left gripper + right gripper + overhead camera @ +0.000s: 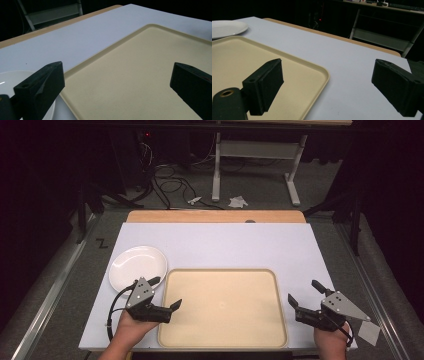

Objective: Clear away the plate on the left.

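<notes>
Two containers lie on the white tabletop: a beige tray at the middle of the near edge and a white plate just beside the tray's far left corner. Both hold nothing. The left gripper hangs over the tray's left rim where the plate lies closest, jaws wide apart with nothing between them. The right gripper sits just off the tray's right rim, near the tabletop's near right corner, jaws likewise spread and holding nothing.
</notes>
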The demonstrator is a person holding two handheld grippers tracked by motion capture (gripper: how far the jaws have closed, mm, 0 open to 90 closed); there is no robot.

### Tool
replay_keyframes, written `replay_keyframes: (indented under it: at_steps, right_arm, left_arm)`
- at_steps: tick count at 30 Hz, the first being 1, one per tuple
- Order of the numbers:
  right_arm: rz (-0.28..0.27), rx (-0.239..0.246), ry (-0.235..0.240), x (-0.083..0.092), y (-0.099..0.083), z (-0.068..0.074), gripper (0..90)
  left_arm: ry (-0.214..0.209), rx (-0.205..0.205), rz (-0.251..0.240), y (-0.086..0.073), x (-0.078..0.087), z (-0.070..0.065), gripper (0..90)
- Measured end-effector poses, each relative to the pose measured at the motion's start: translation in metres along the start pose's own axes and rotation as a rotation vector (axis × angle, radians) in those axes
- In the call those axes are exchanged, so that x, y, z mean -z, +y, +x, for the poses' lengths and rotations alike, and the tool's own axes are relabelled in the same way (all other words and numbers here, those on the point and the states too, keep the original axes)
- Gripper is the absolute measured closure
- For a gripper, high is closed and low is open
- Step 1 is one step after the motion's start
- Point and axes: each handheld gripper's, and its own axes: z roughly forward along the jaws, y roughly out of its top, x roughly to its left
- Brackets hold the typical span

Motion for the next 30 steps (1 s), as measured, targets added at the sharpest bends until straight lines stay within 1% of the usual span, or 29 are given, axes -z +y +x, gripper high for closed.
replay_keyframes:
  at_steps: [2,3,4,5,7,11,12,13,15,17,19,20,22,23,24,26,27,29,30]
  right_arm:
    - [0.002,-0.009,-0.008,0.001,-0.001,-0.001,10.9]
    - [-0.006,-0.012,-0.004,0.001,-0.001,-0.002,10.9]
    - [-0.011,-0.018,-0.009,0.002,-0.001,-0.003,10.9]
    - [-0.006,-0.027,-0.014,0.002,-0.001,-0.003,10.9]
    - [-0.006,-0.025,-0.010,0.001,-0.001,-0.004,10.9]
    - [-0.001,-0.023,-0.008,0.000,-0.001,-0.003,10.9]
    - [-0.002,-0.017,-0.008,0.000,-0.002,-0.003,10.9]
    - [0.000,-0.025,-0.008,0.001,-0.002,-0.002,10.9]
    - [-0.002,-0.021,-0.009,0.001,-0.002,-0.003,10.9]
    - [-0.007,-0.020,-0.010,0.001,-0.001,-0.004,10.9]
    - [-0.009,-0.021,-0.011,0.001,-0.001,-0.005,10.9]
    - [-0.003,-0.028,-0.009,0.001,-0.002,-0.004,10.9]
    - [0.004,-0.026,-0.011,0.001,-0.003,-0.005,10.9]
    - [0.002,-0.024,-0.010,0.001,-0.002,-0.005,10.9]
    - [-0.007,-0.018,-0.008,0.001,-0.002,-0.005,10.9]
    - [-0.010,-0.017,-0.013,0.002,-0.001,-0.005,10.9]
    - [-0.009,-0.015,-0.013,0.002,-0.001,-0.005,10.9]
    - [-0.004,-0.024,-0.015,0.002,-0.002,-0.005,10.9]
    - [-0.002,-0.026,-0.014,0.002,-0.002,-0.005,10.9]
  left_arm:
    - [0.002,-0.004,0.000,0.000,-0.001,0.000,0.2]
    - [-0.002,-0.003,0.004,0.000,-0.001,0.000,0.2]
    - [-0.003,-0.004,0.006,-0.001,-0.001,0.000,0.2]
    - [-0.005,-0.006,0.011,-0.001,-0.001,0.000,0.2]
    - [-0.009,-0.009,0.022,-0.002,-0.001,0.000,0.2]
    - [-0.005,-0.008,0.019,-0.002,-0.001,0.001,0.2]
    - [0.001,-0.012,0.021,-0.002,-0.001,0.002,0.2]
    - [0.003,-0.013,0.022,-0.002,-0.001,0.003,0.2]
    - [0.012,-0.012,0.020,-0.003,0.000,0.006,0.2]
    - [0.026,-0.010,0.018,-0.003,0.001,0.011,0.3]
    - [0.050,-0.020,0.036,-0.005,0.003,0.017,0.3]
    - [0.062,-0.012,0.039,-0.006,0.003,0.020,0.3]
    - [0.085,0.001,0.041,-0.008,0.006,0.028,0.3]
    - [0.095,-0.006,0.031,-0.008,0.007,0.032,0.3]
    - [0.100,0.003,0.033,-0.009,0.009,0.035,0.3]
    - [0.126,0.008,0.044,-0.012,0.012,0.042,0.3]
    - [0.134,0.015,0.049,-0.014,0.013,0.046,0.3]
    - [0.134,0.032,0.051,-0.018,0.015,0.053,0.3]
    - [0.151,0.033,0.059,-0.020,0.018,0.057,0.3]
